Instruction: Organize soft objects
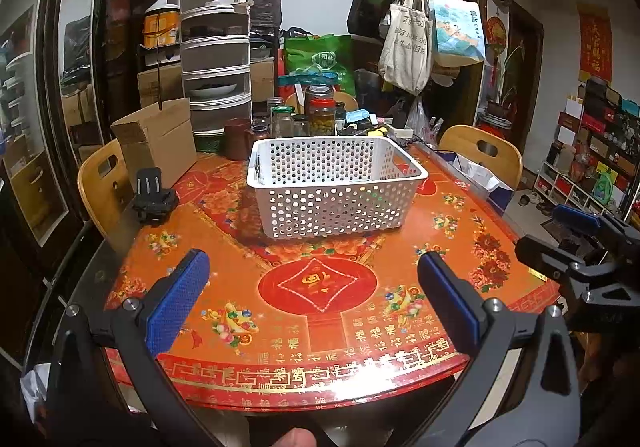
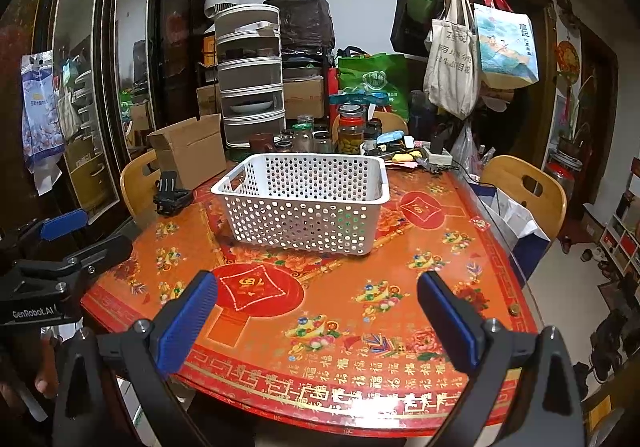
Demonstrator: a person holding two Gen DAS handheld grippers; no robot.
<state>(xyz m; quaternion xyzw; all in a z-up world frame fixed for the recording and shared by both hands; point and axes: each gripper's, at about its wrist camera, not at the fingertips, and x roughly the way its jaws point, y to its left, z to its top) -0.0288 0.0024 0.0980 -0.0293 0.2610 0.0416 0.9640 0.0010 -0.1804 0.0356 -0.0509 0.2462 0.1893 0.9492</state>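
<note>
A white perforated plastic basket [image 1: 336,187] stands on the red and orange patterned table [image 1: 320,327], past its middle; it also shows in the right wrist view [image 2: 304,207]. Dark shapes show through its holes but I cannot tell what is inside. My left gripper [image 1: 314,299] is open and empty, over the table's near edge. My right gripper [image 2: 318,319] is open and empty, over the near edge too. The right gripper's blue pad shows at the right of the left wrist view [image 1: 576,217]. No soft object lies on the open tabletop.
A cardboard box [image 1: 160,139] and a black clip mount [image 1: 154,199] sit at the table's left. Jars [image 1: 320,115], a tiered rack [image 1: 216,59] and clutter line the far edge. Wooden chairs [image 1: 486,151] stand left and right. A coat rack with bags [image 1: 416,27] stands behind.
</note>
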